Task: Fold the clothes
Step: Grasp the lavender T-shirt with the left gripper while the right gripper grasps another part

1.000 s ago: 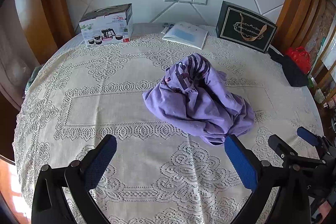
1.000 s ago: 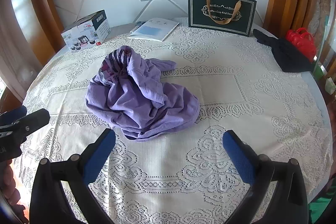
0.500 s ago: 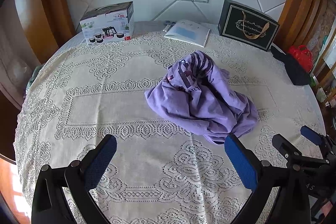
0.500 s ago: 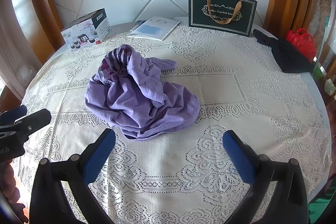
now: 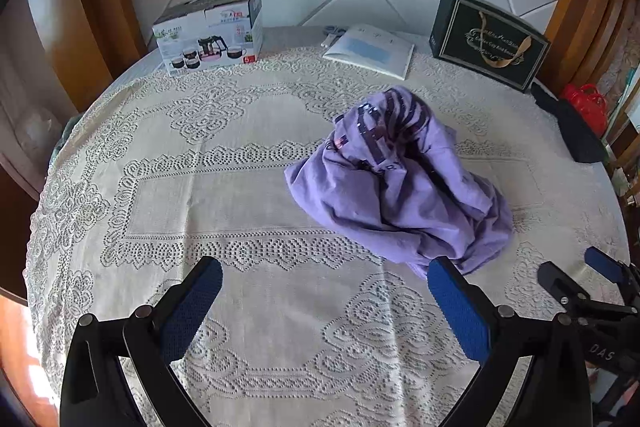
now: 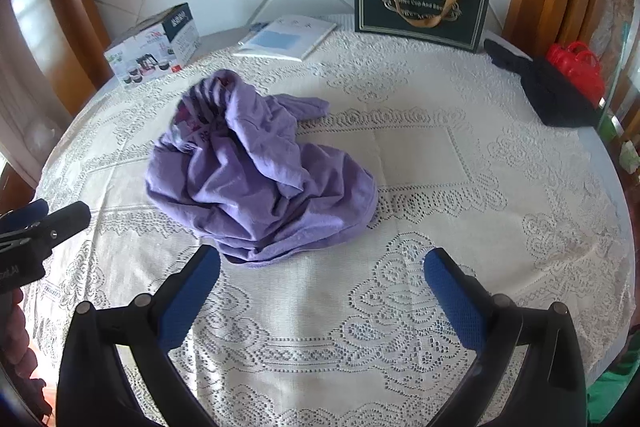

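Hovering wide open and empty, the left gripper (image 5: pixel 324 291) and right gripper (image 6: pixel 320 279) risk pinching several layers of the crumpled purple T-shirt (image 6: pixel 256 171), tangling it further.

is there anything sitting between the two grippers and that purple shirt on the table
Nothing visible does. The purple shirt lies crumpled on the lace tablecloth, with only bare cloth between it and the open left gripper and the open right gripper. The box, booklet and gift bag sit behind it.
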`<act>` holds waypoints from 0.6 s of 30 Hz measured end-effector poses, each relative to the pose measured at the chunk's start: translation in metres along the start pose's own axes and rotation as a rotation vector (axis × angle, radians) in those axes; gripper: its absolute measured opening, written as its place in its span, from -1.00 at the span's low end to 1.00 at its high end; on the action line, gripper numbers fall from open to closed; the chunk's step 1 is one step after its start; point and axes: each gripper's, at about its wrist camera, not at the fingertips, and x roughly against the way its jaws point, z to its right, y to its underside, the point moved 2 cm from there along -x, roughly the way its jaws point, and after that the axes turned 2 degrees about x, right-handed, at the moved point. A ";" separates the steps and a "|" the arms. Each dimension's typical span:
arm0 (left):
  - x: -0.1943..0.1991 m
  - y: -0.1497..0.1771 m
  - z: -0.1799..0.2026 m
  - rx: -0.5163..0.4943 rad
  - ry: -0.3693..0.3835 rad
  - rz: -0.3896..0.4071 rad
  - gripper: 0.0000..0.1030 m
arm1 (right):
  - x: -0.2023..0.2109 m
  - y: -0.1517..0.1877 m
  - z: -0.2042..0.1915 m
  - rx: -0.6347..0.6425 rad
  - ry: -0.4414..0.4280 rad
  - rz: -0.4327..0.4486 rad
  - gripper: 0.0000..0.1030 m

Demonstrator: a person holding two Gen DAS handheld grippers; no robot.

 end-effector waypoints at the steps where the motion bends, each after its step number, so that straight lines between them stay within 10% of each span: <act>1: -0.008 -0.002 -0.001 0.000 0.000 -0.009 1.00 | -0.004 -0.001 0.002 -0.003 0.001 -0.012 1.00; 15: -0.120 -0.047 0.011 -0.060 0.019 -0.104 0.98 | -0.087 -0.026 0.035 -0.103 -0.083 -0.198 1.00; 18: -0.148 -0.055 0.016 -0.067 0.039 -0.139 0.71 | -0.107 -0.034 0.033 -0.095 -0.087 -0.227 1.00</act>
